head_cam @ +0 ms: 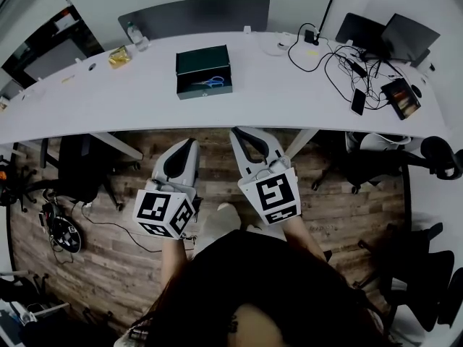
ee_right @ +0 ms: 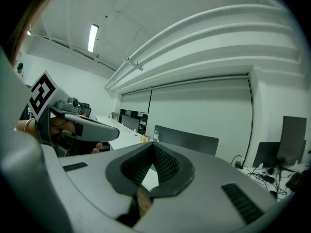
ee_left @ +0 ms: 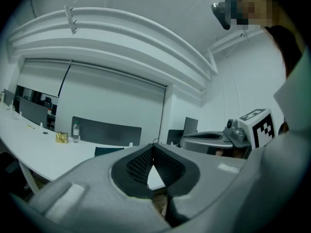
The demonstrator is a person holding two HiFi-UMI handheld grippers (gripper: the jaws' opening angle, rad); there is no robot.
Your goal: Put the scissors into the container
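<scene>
A dark green open container (head_cam: 203,71) stands on the long white table (head_cam: 145,96), and blue-handled scissors (head_cam: 210,82) lie inside it. Both grippers hang over the wooden floor on the near side of the table's front edge, well short of the container. My left gripper (head_cam: 189,144) points toward the table with its jaws closed tip to tip and nothing between them; the same shows in the left gripper view (ee_left: 153,148). My right gripper (head_cam: 237,132) is beside it, also shut and empty (ee_right: 153,145). Each gripper's marker cube faces up.
A tangle of cables (head_cam: 340,63), a phone (head_cam: 357,101) and dark devices crowd the table's right end. A bottle (head_cam: 134,35) and a yellow packet (head_cam: 119,56) sit at the back left. Office chairs (head_cam: 83,166) stand under and beside the table.
</scene>
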